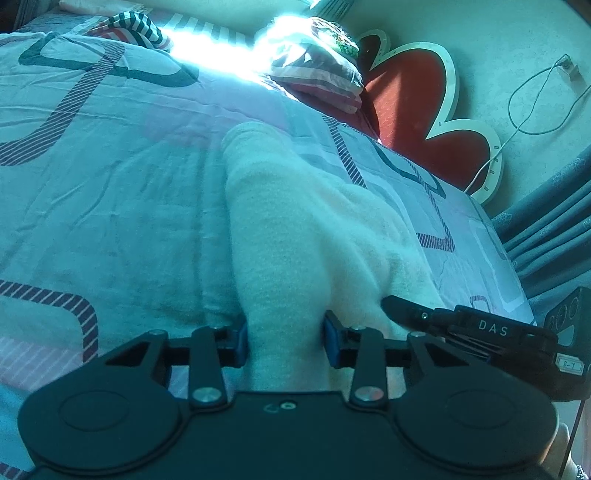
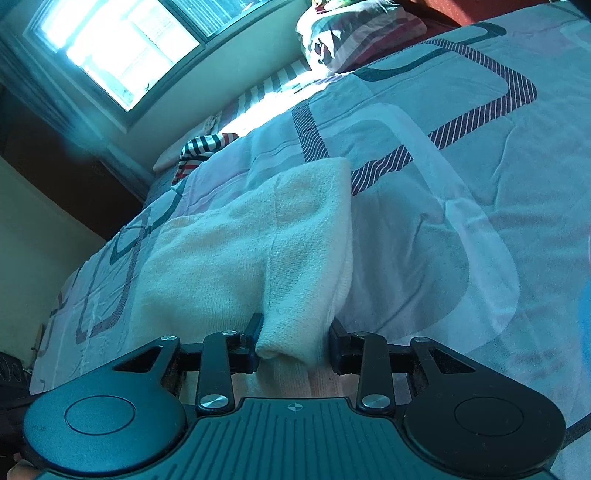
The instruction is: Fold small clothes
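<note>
A cream knitted garment (image 1: 295, 229) lies on the patterned bed cover (image 1: 110, 177). My left gripper (image 1: 286, 336) is shut on one edge of it, with the cloth bunched between its blue fingers (image 1: 242, 339). The right gripper's black body (image 1: 476, 328) shows beside it at the right. In the right wrist view the same cream garment (image 2: 258, 251) lies partly folded, and my right gripper (image 2: 295, 341) is shut on its near edge, cloth between the black fingers (image 2: 255, 332).
A striped piece of clothing (image 1: 136, 27) lies at the far side of the bed, also in the right wrist view (image 2: 203, 147). Pillows (image 1: 321, 70) lie by a red heart-shaped headboard (image 1: 410, 103). A window (image 2: 122, 48) is behind the bed. Curtains (image 1: 546, 229) hang at the right.
</note>
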`<state>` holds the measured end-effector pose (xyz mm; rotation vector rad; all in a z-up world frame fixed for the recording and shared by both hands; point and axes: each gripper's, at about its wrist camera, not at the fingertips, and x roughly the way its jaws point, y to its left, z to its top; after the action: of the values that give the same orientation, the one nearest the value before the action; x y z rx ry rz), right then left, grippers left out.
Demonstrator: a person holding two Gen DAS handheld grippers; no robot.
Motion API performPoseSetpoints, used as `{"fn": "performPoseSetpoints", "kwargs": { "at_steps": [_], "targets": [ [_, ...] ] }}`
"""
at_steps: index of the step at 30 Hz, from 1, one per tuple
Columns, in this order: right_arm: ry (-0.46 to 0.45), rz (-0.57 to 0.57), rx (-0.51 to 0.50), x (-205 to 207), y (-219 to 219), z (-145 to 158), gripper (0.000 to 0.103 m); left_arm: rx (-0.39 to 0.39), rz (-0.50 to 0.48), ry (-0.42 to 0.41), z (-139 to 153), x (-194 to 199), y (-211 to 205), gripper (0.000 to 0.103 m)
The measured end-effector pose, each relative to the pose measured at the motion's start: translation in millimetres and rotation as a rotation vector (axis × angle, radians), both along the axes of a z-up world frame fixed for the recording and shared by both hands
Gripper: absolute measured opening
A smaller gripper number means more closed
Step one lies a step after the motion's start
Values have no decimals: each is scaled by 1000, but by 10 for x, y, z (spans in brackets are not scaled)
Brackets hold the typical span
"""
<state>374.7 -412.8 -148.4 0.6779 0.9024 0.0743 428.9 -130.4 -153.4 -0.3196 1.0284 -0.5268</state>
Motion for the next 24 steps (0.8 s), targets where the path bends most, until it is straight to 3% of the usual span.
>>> {"fn": "performPoseSetpoints", "kwargs": {
  "at_steps": [4,15,24],
  "targets": [
    [-15,-1,-3,-34,23,89,32,44,-10,-44,78,-68,-44,34],
    [-69,5,52,-139,152,358,31,59,-21,-111,362,-219,-8,30],
    [-132,66,100,-120,652,630,31,57,56,-171,709,-415,491,30]
  ]
}}
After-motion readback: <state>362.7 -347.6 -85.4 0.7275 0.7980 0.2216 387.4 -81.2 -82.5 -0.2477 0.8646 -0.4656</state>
